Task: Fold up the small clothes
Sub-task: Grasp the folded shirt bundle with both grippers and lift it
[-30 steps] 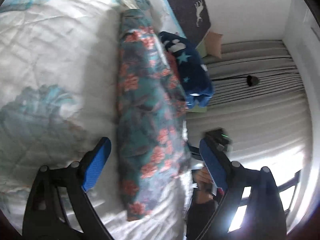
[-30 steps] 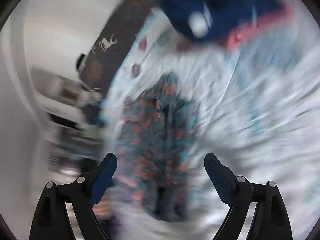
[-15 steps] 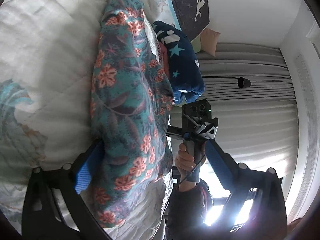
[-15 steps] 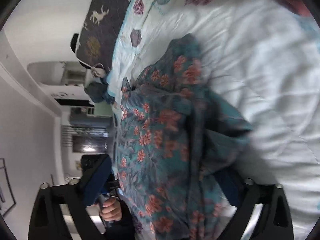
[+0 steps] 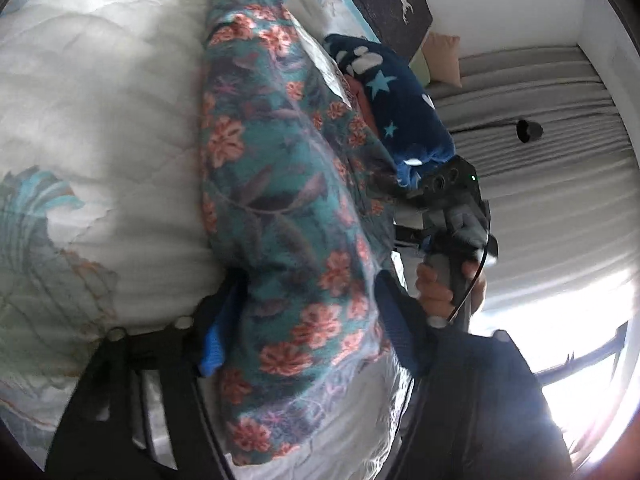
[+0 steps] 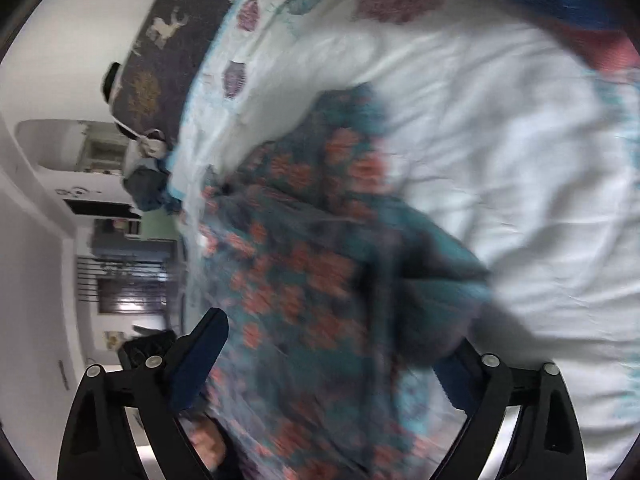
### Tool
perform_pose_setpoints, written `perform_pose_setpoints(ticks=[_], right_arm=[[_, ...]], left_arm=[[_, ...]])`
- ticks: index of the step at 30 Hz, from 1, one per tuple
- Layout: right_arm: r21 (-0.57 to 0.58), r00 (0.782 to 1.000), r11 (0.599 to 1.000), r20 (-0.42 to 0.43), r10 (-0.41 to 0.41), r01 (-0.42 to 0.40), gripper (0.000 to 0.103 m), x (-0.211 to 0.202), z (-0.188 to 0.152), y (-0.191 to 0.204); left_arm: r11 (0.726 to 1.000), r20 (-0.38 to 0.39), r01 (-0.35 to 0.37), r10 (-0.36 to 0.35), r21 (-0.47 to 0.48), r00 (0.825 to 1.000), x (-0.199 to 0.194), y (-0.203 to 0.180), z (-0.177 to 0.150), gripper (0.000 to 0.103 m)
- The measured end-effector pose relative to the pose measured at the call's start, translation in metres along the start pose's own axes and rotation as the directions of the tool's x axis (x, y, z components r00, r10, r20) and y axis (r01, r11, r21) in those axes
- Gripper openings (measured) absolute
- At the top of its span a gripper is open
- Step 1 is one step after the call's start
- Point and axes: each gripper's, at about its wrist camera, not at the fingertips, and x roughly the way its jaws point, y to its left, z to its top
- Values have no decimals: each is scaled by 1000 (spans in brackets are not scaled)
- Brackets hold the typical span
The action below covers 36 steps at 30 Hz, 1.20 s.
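Observation:
A teal garment with coral flowers (image 5: 288,208) lies folded in a long strip on the white quilted bed (image 5: 100,100). My left gripper (image 5: 304,332) has its blue pads on either side of the garment's near end, closing on it. In the right wrist view the same garment (image 6: 320,280) is blurred and fills the space between the wide-apart fingers of my right gripper (image 6: 328,364). The right gripper also shows in the left wrist view (image 5: 452,208), held in a hand beside the garment.
A dark blue star-print garment (image 5: 396,116) lies over a red one beyond the floral garment. A dark headboard with a deer print (image 5: 384,4) stands at the bed's head. Grey curtains (image 5: 540,184) hang beside the bed. A doorway (image 6: 120,264) lies off the bed's edge.
My left gripper's fingers have narrowed around the garment's near end. My right gripper has pushed further onto the garment, which now looks blurred with motion.

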Motion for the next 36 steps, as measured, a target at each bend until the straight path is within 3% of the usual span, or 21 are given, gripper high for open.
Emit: perform_pose_setpoints(ticks=[1, 2, 4, 5, 9, 19, 26, 36], right_arm=[[-56, 996, 994, 28, -89, 90, 58, 5, -5, 10], [-92, 990, 986, 45, -133, 137, 50, 5, -9, 14], [-84, 990, 988, 63, -124, 129, 27, 0, -15, 13], [-61, 993, 993, 73, -94, 98, 23, -3, -16, 8], [-120, 986, 986, 131, -99, 115, 19, -20, -27, 20], [-323, 961, 935, 270, -57, 146, 18, -97, -58, 112], [-355, 938, 920, 344, -37, 166, 18, -152, -69, 147], [-318, 879, 913, 470, -83, 257, 18, -241, -40, 156]], left_arm=[[1000, 9, 7, -7, -3, 1000, -1, 3, -2, 55], [1000, 17, 13, -12, -10, 1000, -2, 6, -2, 48], [999, 32, 22, -20, -40, 999, -3, 14, -4, 36], [998, 41, 35, -33, -53, 999, -3, 16, -5, 33], [998, 70, 50, -47, -33, 996, -10, 5, -7, 27], [988, 137, 113, -127, 104, 982, -53, -68, -11, 26], [972, 145, 119, -150, 201, 978, -68, -127, -9, 26], [944, 58, 133, -157, 302, 986, -13, -226, 46, 25]])
